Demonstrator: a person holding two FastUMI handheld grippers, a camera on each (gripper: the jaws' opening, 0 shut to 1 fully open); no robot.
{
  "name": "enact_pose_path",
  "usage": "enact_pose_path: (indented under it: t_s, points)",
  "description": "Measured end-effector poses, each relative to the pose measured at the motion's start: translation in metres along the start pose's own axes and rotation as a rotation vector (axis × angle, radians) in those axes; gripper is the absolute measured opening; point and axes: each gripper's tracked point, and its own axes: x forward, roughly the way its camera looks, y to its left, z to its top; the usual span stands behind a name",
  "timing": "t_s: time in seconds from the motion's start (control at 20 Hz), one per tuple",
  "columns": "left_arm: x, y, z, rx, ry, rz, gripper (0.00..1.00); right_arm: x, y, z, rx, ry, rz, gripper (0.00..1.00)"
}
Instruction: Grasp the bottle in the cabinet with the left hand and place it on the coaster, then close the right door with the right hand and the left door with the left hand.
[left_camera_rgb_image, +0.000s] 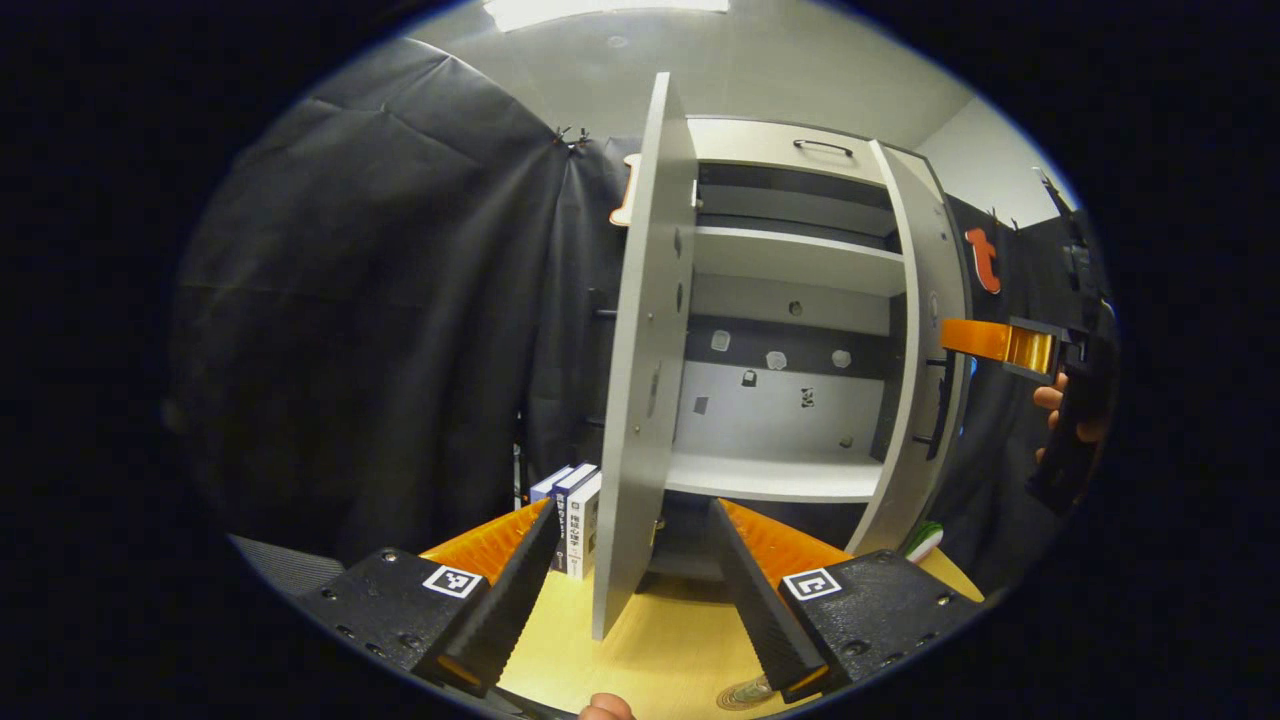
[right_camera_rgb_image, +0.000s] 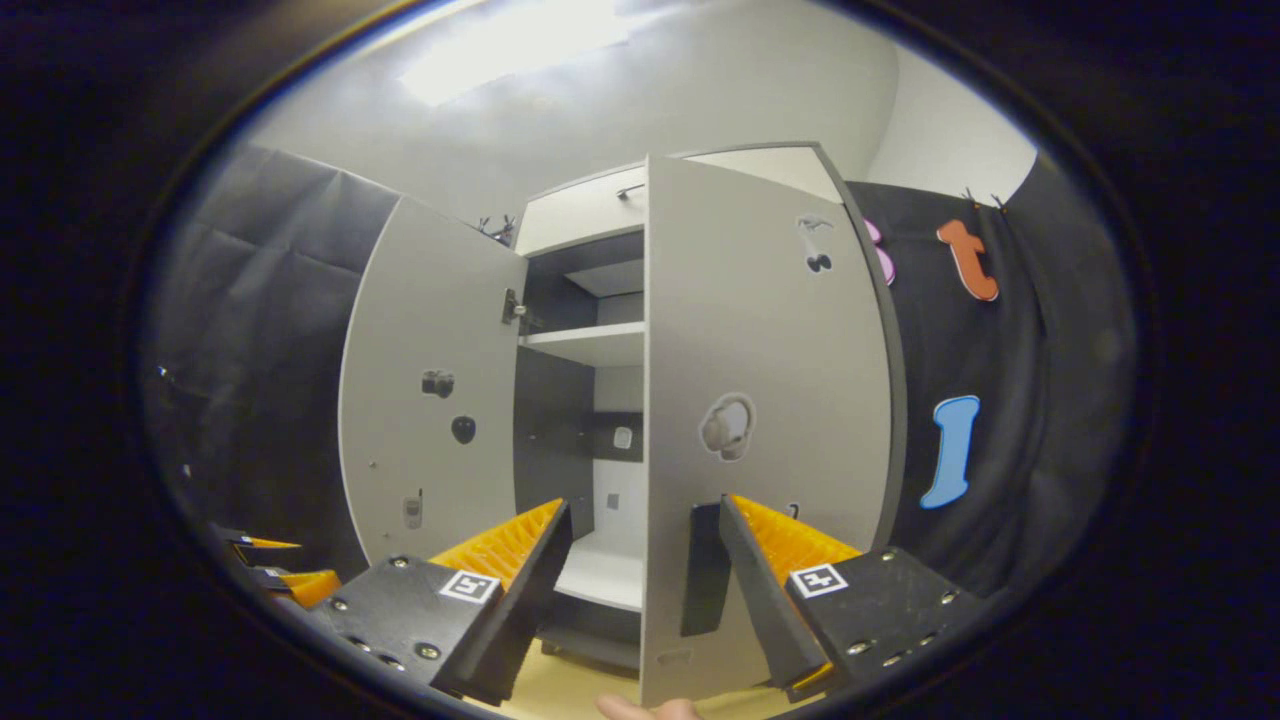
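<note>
1. Far left of the left gripper view: a few books (left_camera_rgb_image: 573, 515) stand upright on the counter (left_camera_rgb_image: 660, 650), just left of the cabinet (left_camera_rgb_image: 790, 300).
2. Left hand-held gripper (left_camera_rgb_image: 632, 590): fingers apart, holding nothing. It sits low over the counter, and the near edge of the left door (left_camera_rgb_image: 645, 380) stands between its fingers without touching them. The door is swung well out, edge-on to this camera.
3. Cabinet shelves in view are bare, so no bottle is inside. A round ribbed edge at the bottom of the left gripper view, just beside the right finger, may be the coaster (left_camera_rgb_image: 745, 692); I cannot tell if the bottle is on it. A green-and-white object (left_camera_rgb_image: 925, 542) lies near the cabinet's right foot; I cannot identify it.
4. Right hand-held gripper (right_camera_rgb_image: 640, 590): fingers apart, nothing clamped. Its right finger sits just beside the dark handle on the right door (right_camera_rgb_image: 770, 400), which is partly swung in. It also shows farther right in the left gripper view, by that door's outer face.
5. Judgement: bottle step looks done and the right door closing is in hand.
6. Next: push the right door fully flush, then the left hand-held gripper moves to the left door's outer face and pushes it shut.
</note>
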Motion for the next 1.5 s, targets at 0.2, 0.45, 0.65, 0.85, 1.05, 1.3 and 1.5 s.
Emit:
enact_pose_path:
  t_s: [0.2, 0.45, 0.65, 0.85, 1.05, 1.3, 1.5]
  points:
    - [-0.002, 0.018, 0.004, -0.01, -0.007, 0.047, 0.94, 0.003, 0.014, -0.008, 0.008, 0.019, 0.024, 0.87]
    - [0.003, 0.035, 0.006, -0.008, -0.009, 0.07, 0.94, 0.007, 0.027, -0.009, 0.024, 0.024, 0.032, 0.9]
    - [0.016, 0.042, 0.005, -0.014, -0.009, 0.067, 0.94, 0.008, 0.031, -0.01, 0.018, 0.028, 0.02, 0.9]
    - [0.029, 0.045, 0.005, -0.029, -0.003, 0.049, 0.94, 0.009, 0.033, -0.012, 0.017, 0.03, -0.001, 0.9]
    - [0.044, 0.049, 0.005, -0.033, -0.002, 0.038, 0.94, 0.01, 0.031, -0.015, 0.006, 0.035, -0.027, 0.9]
    - [0.061, 0.052, 0.007, -0.028, -0.006, 0.024, 0.94, 0.013, 0.029, -0.015, 0.006, 0.03, -0.052, 0.9]
    - [0.073, 0.056, 0.009, -0.033, -0.011, 0.019, 0.94, 0.017, 0.029, -0.017, 0.008, 0.032, -0.063, 0.9]
